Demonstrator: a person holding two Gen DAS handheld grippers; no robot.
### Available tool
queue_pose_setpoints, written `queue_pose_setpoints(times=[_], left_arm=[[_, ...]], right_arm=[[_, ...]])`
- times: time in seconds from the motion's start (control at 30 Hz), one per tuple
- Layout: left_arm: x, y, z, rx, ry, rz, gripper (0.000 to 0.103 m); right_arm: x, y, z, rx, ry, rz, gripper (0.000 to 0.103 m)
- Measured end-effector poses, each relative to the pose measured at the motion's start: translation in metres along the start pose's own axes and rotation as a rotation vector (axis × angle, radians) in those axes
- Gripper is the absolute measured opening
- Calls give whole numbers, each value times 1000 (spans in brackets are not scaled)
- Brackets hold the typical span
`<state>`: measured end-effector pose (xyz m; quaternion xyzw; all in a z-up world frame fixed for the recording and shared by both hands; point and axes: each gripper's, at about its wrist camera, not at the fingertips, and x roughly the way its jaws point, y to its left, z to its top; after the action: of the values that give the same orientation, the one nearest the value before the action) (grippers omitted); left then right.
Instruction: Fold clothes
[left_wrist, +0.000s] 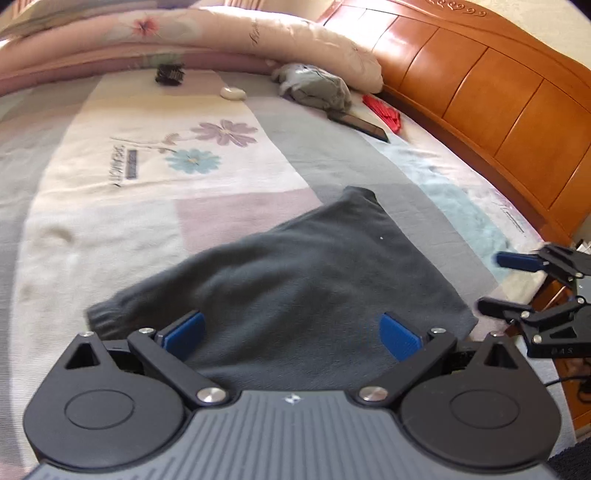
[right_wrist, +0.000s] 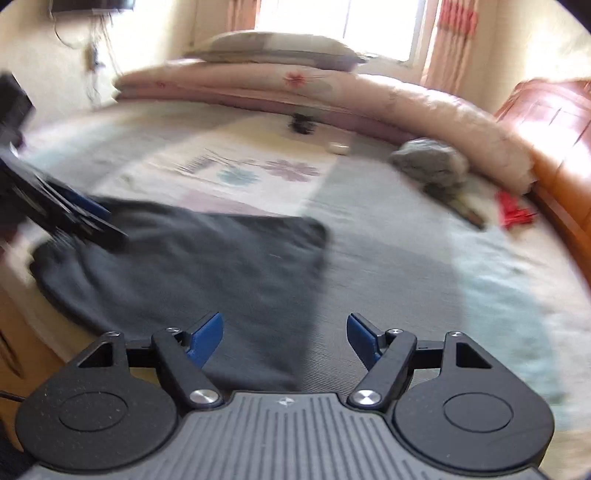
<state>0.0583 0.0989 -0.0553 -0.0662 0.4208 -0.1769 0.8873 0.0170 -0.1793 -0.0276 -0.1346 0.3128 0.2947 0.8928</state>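
A dark grey garment (left_wrist: 295, 266) lies folded flat on the flowered bedsheet (left_wrist: 147, 177), one cuffed end pointing left. My left gripper (left_wrist: 291, 319) hovers open over its near edge, blue pads wide apart with nothing between them. My right gripper (left_wrist: 489, 282) shows at the right edge of the left wrist view, open, just off the garment's right side. In the right wrist view the right gripper (right_wrist: 285, 319) is open above the near corner of the garment (right_wrist: 192, 266). The left gripper (right_wrist: 107, 221) appears blurred at that garment's far left.
A crumpled light grey cloth (left_wrist: 314, 85) lies near the wooden headboard (left_wrist: 498, 92). Beside it are a flat dark device (left_wrist: 362, 125) and a red item (left_wrist: 384, 110). A rolled pink duvet (left_wrist: 258, 33) lines the far side, with a black object (left_wrist: 170, 74) and a white one (left_wrist: 232, 93) before it.
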Motion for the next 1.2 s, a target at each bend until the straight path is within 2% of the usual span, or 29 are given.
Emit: queue_pose_setpoints(times=[0.07,0.17,0.2,0.33,0.47,0.53,0.6,0.63,0.77,0.83,1.03,1.2], left_arm=[[10,5,-4,-32,34,5,101],[5,14,-11,-70,14,-11,101],[3,16,-11,-84,14,-16,101],[0,12,3,-98,4,-18,101],[11,-11,23,-52,-30,-106,101],[24,-24,30,-27,-15,-144,101],[40,-33,31,-11,25,-151,102],[49,-35,30,-10,40,-128,102],[59,-26,24,-13,10,-102,102],[59,-21,23,-33,-2,-120,102],[36,-19,26,-46,-28,-94,102],[16,-11,24,-49,-68,-15,102]], right_arm=[[18,3,-1,49,12,90,78],[46,2,-14,127,106,108,78],[44,2,-19,131,76,114,80],[41,-2,-23,160,60,138,81],[41,-2,-25,166,55,136,81],[41,-1,-25,157,56,131,81],[41,-1,-25,159,56,129,81],[40,-2,-25,166,55,130,81],[38,-5,-26,184,54,135,82],[39,-5,-25,184,54,137,82],[34,-7,-11,190,45,130,83],[52,-13,2,205,51,155,84]])
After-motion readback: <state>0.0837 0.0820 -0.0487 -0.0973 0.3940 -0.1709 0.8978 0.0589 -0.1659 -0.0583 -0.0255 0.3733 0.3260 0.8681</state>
